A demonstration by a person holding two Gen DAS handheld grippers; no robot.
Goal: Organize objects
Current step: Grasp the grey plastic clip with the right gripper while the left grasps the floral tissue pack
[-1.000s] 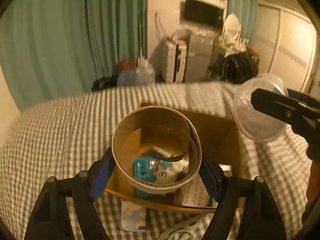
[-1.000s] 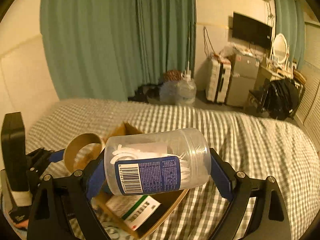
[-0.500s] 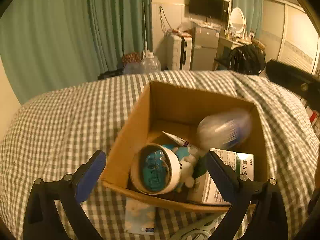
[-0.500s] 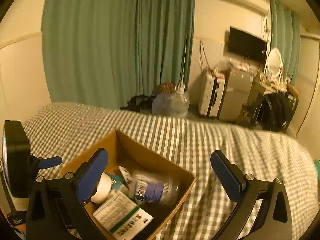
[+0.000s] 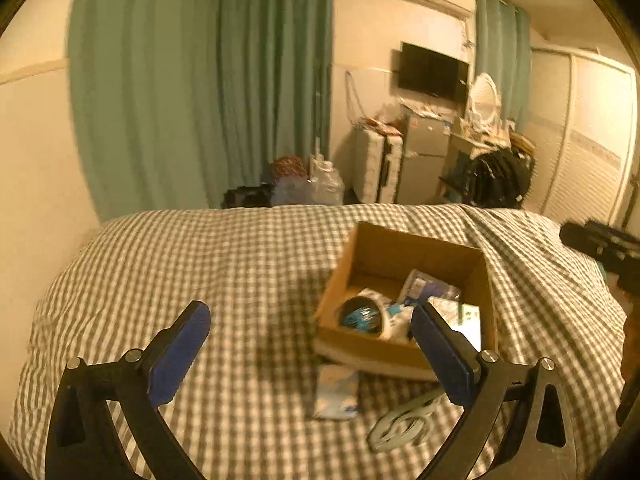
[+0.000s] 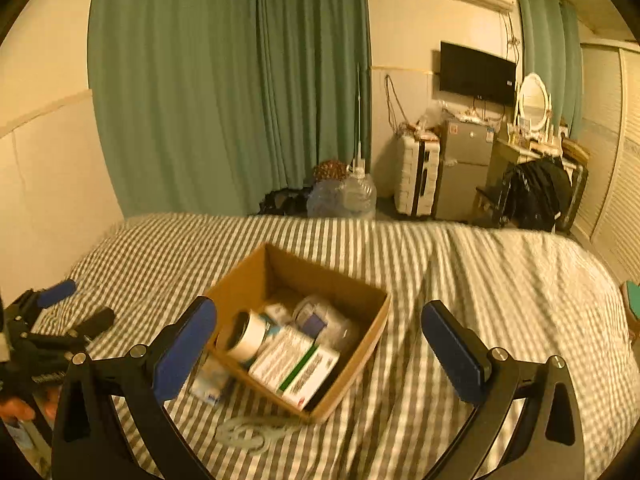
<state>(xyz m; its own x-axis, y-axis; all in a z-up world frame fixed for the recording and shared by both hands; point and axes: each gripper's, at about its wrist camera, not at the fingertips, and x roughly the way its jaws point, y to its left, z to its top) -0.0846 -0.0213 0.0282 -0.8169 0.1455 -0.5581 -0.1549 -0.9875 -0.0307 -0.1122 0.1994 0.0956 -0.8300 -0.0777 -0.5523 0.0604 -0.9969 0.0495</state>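
Cardboard box [image 6: 352, 300] sits on the checked bedspread [image 5: 180, 264], toward the right as the left wrist camera sees it, and it is the biggest thing in play. Inside it, a white-and-green carton [image 6: 294, 366] lies flat along the near wall, a clear jar [image 6: 322, 320] lies on its side behind it, and a roll of tape [image 6: 244, 334] rests by the left wall with something turquoise showing through its core.

Two things lie outside on the cover, both close to the box's near edge: a small pale blue packet [image 5: 336, 392] and a pale, loopy plastic piece [image 5: 400, 424] whose purpose I cannot make out.

Both tools hang above the bed with nothing in them. The left gripper [image 5: 310, 350] has its jaws spread wide, and so does the right gripper [image 6: 320, 344], pointed over the box.

By my reckoning, those two strays are what remains. The packet looks thin and flat on soft fabric, so a finger could bunch the cover or pinch cloth with it. The near wall of the box stands just beside both items, so a careless reach could nudge the box or catch its rim. The loopy piece might snag a fingertip.
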